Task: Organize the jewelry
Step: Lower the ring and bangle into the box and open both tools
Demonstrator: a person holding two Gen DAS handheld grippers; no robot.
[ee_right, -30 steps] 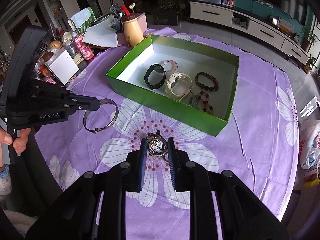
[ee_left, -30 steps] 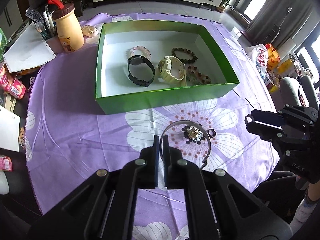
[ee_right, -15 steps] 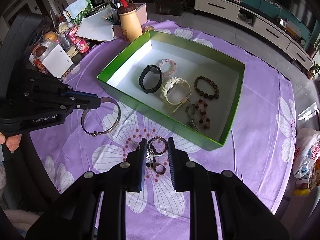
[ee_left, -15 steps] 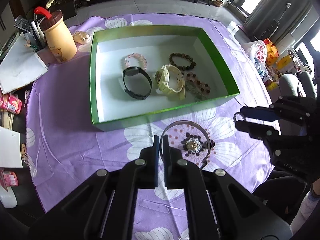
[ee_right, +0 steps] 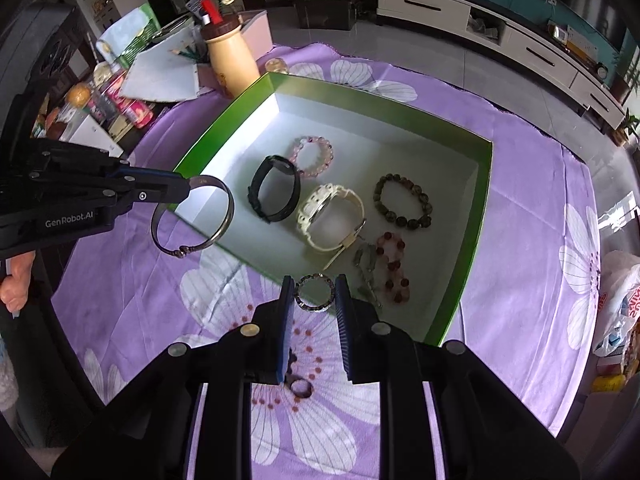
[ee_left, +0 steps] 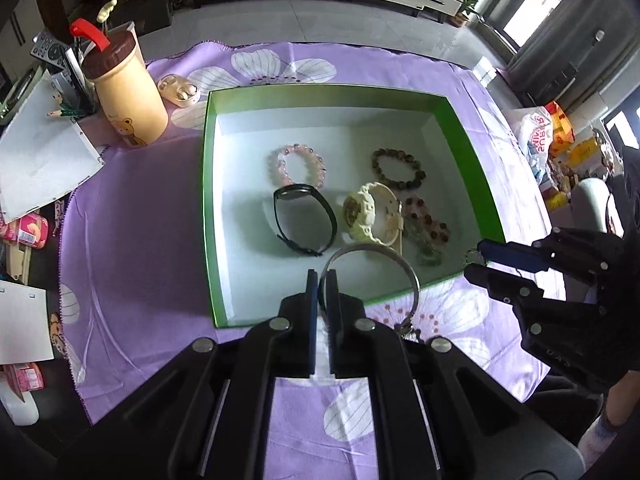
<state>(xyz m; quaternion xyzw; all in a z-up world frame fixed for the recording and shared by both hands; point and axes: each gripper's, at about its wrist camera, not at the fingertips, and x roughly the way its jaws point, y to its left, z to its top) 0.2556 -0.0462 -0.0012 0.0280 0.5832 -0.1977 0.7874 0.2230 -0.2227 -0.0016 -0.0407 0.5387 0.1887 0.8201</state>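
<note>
A green box point(ee_left: 208, 200) point(ee_right: 482, 208) with a white floor holds a black watch point(ee_left: 306, 220) point(ee_right: 274, 188), a cream watch point(ee_left: 370, 214) point(ee_right: 330, 216), a pink bead bracelet point(ee_left: 296, 164) point(ee_right: 312, 156), a dark bead bracelet point(ee_left: 398, 168) point(ee_right: 402, 200) and a red bead bracelet point(ee_left: 426, 220) point(ee_right: 392, 266). My left gripper point(ee_left: 322, 276) point(ee_right: 188, 190) is shut on a silver bangle point(ee_left: 400, 262) point(ee_right: 224, 216), held over the box's near edge. My right gripper point(ee_right: 314, 296) point(ee_left: 476, 260) is shut on a small beaded ring bracelet point(ee_right: 314, 294), held above the box's near wall.
A small ring point(ee_right: 301, 388) lies on the purple flowered cloth point(ee_left: 140, 220) point(ee_right: 532, 280) under my right gripper. A cream bottle point(ee_left: 124, 96) point(ee_right: 232, 56), papers, pens and snack packs crowd the table's left side. An earbud case point(ee_left: 179, 90) lies behind the box.
Both grippers rose and moved forward towards the box. The right gripper lifted the beaded ring bracelet off the cloth; the small ring stayed behind.
</note>
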